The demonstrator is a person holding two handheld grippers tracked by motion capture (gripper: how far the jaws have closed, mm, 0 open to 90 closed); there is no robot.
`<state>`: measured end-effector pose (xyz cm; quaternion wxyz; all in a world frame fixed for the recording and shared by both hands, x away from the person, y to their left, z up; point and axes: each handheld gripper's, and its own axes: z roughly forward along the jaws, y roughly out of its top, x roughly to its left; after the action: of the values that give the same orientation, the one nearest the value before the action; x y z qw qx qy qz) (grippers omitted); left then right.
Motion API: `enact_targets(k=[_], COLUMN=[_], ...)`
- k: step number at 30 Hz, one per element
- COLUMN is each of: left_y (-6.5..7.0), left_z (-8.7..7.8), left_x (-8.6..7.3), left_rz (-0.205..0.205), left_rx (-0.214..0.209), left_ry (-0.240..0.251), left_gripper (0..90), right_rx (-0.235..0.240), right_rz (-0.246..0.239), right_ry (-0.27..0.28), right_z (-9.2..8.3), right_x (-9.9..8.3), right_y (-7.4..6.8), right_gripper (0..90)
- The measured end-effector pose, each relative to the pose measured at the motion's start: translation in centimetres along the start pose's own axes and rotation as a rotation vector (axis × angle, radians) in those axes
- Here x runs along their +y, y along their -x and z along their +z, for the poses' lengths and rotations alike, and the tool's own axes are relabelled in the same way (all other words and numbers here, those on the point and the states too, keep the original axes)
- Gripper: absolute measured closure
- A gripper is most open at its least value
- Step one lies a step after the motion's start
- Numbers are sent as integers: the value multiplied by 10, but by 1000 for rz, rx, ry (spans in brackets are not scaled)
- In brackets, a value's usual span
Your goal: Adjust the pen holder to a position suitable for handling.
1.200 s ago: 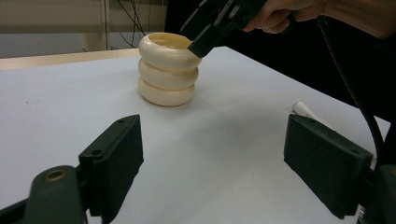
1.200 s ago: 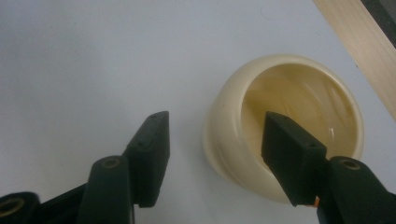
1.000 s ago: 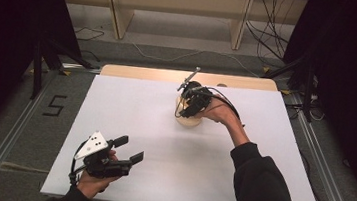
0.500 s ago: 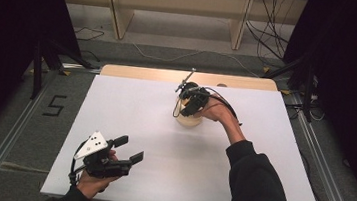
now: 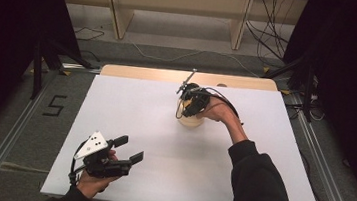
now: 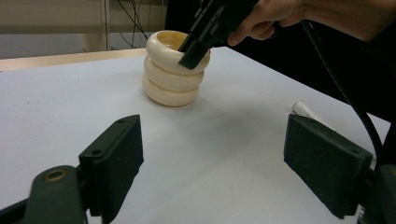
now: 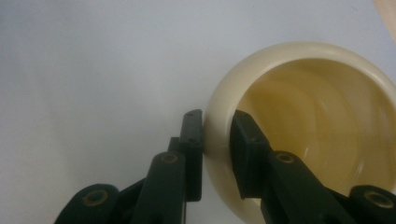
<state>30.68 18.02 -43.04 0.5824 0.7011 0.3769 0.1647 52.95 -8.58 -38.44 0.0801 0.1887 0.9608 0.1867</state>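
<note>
The right hand-held gripper (image 7: 217, 140), its jaws just closing, pinches the rim of the cream ribbed three-ring plastic cup (image 6: 173, 70) standing mid-counter (image 5: 129, 120), the left hand-held gripper (image 6: 210, 163) idling agape nearby; a thin, off-centre wall grip could let it tilt or slip.

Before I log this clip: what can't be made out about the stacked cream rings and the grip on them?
- High view: the ring stack is mostly hidden under the right gripper.
- Left gripper view: whether the three rings are separate or one piece cannot be told.
- Right gripper view: the top ring is cut off by the frame edge; its floor is blurred.
- Left gripper view: a white thing sits partly behind a jaw.
</note>
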Motion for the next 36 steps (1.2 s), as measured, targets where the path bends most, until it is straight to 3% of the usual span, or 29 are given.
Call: enact_targets(k=[15,21,22,36], left_y=[0,0,0,0], left_z=[0,0,0,0], left_x=[0,0,0,0], left_rz=[-4,0,-1,-1], left_rx=[2,3,3,4], left_ry=[1,-3,-4,-1], left_gripper=[191,191,190,191], right_rx=[74,105,114,201], right_rz=[-12,-8,-24,-55], right_ry=[-18,-2,-4,0], right_z=[-3,-10,-11,-15], right_x=[-4,-9,-10,-21], right_y=[-6,-9,-9,-31], right_gripper=[800,812,812,815])
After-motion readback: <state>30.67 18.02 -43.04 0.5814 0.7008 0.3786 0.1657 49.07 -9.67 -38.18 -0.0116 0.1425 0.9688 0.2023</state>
